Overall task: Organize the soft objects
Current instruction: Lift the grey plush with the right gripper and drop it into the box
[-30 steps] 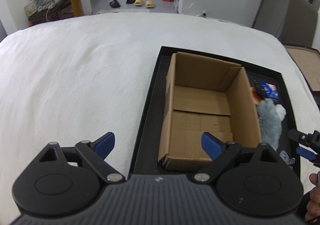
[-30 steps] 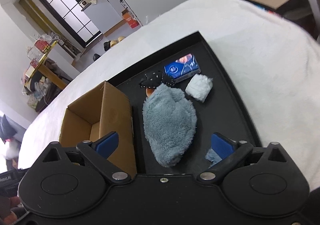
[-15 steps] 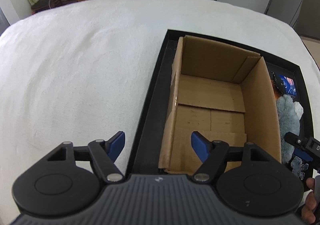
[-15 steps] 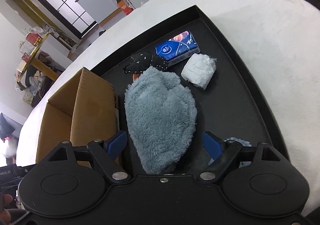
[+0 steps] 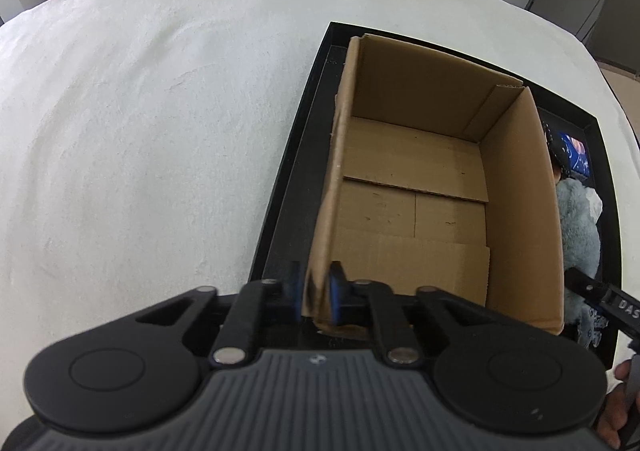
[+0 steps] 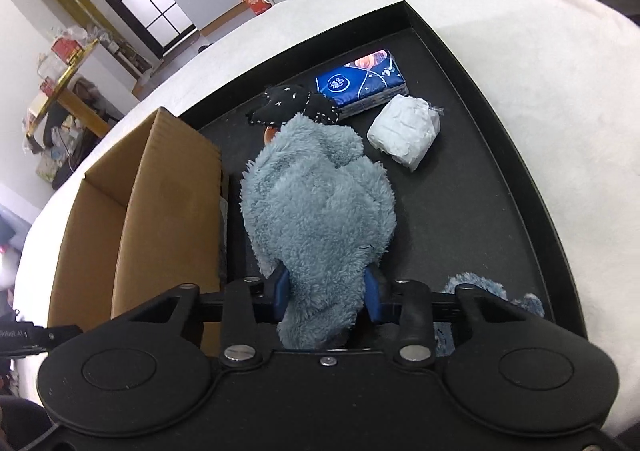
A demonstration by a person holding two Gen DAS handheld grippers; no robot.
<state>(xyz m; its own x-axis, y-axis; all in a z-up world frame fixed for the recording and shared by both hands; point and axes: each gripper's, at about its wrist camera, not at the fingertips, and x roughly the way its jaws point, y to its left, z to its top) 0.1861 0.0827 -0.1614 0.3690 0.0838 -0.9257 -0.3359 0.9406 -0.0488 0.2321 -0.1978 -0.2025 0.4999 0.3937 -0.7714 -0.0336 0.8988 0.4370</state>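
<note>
1. Both grippers have closed since the earlier frames: the left gripper (image 5: 315, 293), wide apart a second ago, now pinches the near-left wall of the box (image 5: 416, 187), and the right gripper (image 6: 326, 297), also wide before, now squeezes the near end of the grey plush (image 6: 320, 207).
2. Left gripper: narrow, its blue pads on either side of the cardboard edge, holding the box in place.
3. Right gripper: partly closed around the plush, with the fur bulging between the pads.
4. The plush lies on the black tray (image 6: 532, 187), just right of the box, apparently still resting on the tray floor. The box stands on the left part of the same tray and looks empty.
5. Far of the plush lie a black stitched piece (image 6: 296, 105), touching it, a blue tissue pack (image 6: 360, 85) and a white wrapped bundle (image 6: 404, 131). Another grey-blue fluffy piece (image 6: 480, 287) sits near right, partly hidden by the gripper.
6. Step in hand, as I judge it: the first pick, with the box steadied for the drop. Little of the task seems done.
7. Next move likely calls for lifting the plush high enough to clear the right box wall, carrying it left and letting go over the box floor.
8. Risks: the floppy far end may drag the black piece along or catch on the wall; the left grip should stop the box from tipping.
</note>
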